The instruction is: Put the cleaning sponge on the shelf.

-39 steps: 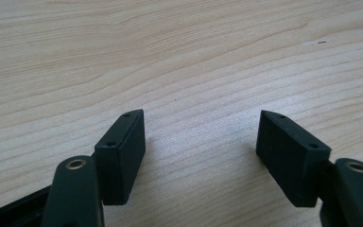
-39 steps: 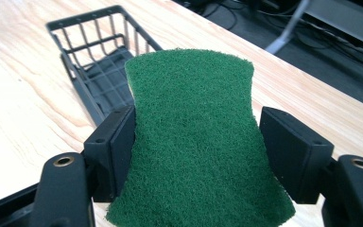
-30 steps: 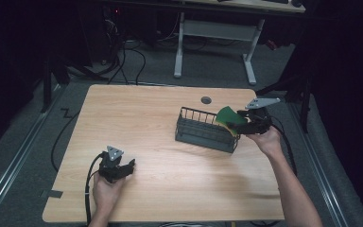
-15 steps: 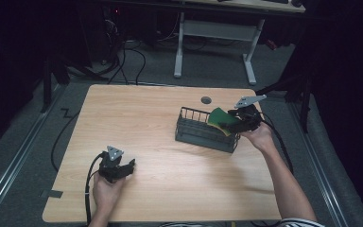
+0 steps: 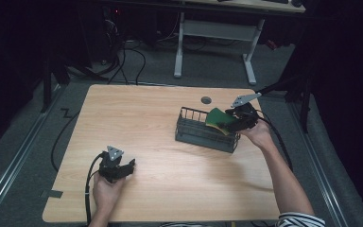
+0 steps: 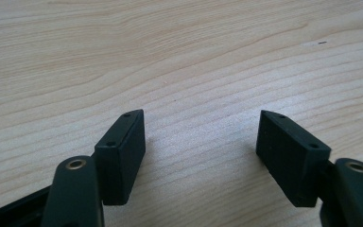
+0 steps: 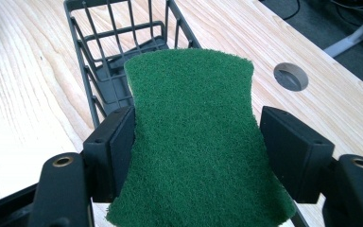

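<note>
Dim room, wood bench (image 5: 170,118) lit. My right gripper (image 7: 198,151) pinching green scrub sponge (image 7: 194,142) by its narrow waist, over right end of wire basket (image 5: 207,130). Looks like drop-in step: I'd tip sponge nose down, clear rim, get it between wires before letting go. Left gripper (image 6: 201,156) spread, holding nothing, low over bare wood near front-left.

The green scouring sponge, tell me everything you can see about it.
The green scouring sponge has a fuzzy, fibrous dark green top and a waisted outline, narrower mid-length. The high view shows a yellow layer under the green. The right gripper clamps it at the waist, a black jaw against each side. It is held tilted over the right end of the dark wire basket on the wooden table.
</note>
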`<state>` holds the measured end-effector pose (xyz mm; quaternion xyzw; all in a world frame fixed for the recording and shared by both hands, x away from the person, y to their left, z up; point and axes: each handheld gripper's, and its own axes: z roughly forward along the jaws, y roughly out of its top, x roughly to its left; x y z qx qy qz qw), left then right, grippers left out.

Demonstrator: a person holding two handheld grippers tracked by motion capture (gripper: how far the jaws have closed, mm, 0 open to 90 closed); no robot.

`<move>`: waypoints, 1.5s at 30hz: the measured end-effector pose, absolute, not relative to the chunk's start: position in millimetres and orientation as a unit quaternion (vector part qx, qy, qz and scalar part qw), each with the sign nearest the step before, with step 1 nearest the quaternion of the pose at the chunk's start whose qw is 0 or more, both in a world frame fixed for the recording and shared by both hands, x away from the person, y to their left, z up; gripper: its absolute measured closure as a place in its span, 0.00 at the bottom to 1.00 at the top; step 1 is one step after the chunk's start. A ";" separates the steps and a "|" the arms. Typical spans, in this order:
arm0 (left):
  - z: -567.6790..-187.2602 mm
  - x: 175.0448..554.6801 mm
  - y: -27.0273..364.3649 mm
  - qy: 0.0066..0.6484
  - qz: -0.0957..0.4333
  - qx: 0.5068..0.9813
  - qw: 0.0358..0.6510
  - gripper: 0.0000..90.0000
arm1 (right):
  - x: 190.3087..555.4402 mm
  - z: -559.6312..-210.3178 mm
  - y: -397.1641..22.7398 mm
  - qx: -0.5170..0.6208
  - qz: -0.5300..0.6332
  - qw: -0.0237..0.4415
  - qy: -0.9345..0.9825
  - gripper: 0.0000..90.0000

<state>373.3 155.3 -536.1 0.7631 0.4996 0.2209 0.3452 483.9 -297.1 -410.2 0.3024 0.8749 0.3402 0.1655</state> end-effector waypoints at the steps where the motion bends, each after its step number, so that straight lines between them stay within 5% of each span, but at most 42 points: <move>1: -536.1 373.3 155.3 0.500 0.221 0.763 0.345 0.38 | 484.8 -410.3 -297.0 0.301 0.341 0.163 0.876 0.33; 36: -536.1 373.4 155.1 0.500 0.221 0.763 0.345 0.38 | 489.5 -415.4 -296.3 0.298 0.335 0.136 0.883 0.27; 45: -536.1 373.3 155.1 0.500 0.221 0.763 0.345 0.38 | 486.2 -414.3 -289.5 0.277 0.308 0.178 0.892 0.32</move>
